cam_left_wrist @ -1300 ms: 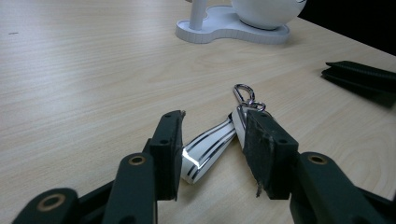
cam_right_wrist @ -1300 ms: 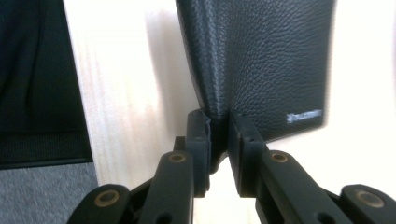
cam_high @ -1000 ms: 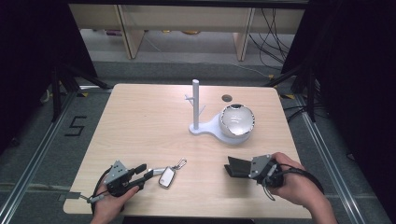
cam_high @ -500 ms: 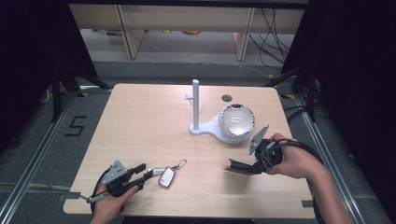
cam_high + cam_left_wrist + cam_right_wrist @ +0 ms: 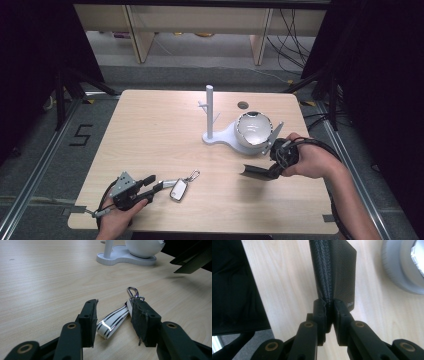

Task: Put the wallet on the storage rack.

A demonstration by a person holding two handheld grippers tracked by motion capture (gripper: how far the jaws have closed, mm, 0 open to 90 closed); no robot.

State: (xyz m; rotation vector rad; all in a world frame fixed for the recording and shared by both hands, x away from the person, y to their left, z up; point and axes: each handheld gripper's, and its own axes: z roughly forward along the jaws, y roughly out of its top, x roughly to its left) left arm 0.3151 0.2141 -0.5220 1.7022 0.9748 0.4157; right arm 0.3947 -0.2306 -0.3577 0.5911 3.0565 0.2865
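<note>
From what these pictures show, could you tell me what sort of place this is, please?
Probably a lab or recording workspace, not a home: a bare wooden table inside a dark metal frame, loose cables on the floor behind, and a taped "5" beside it.

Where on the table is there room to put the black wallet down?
The wide bare wood left of the white stand is free, as is the middle between key fob and wallet. Crowded around the bowl.

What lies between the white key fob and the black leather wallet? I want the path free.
Bare wood of the table in the high view, from the white key fob to the black leather wallet.
</note>
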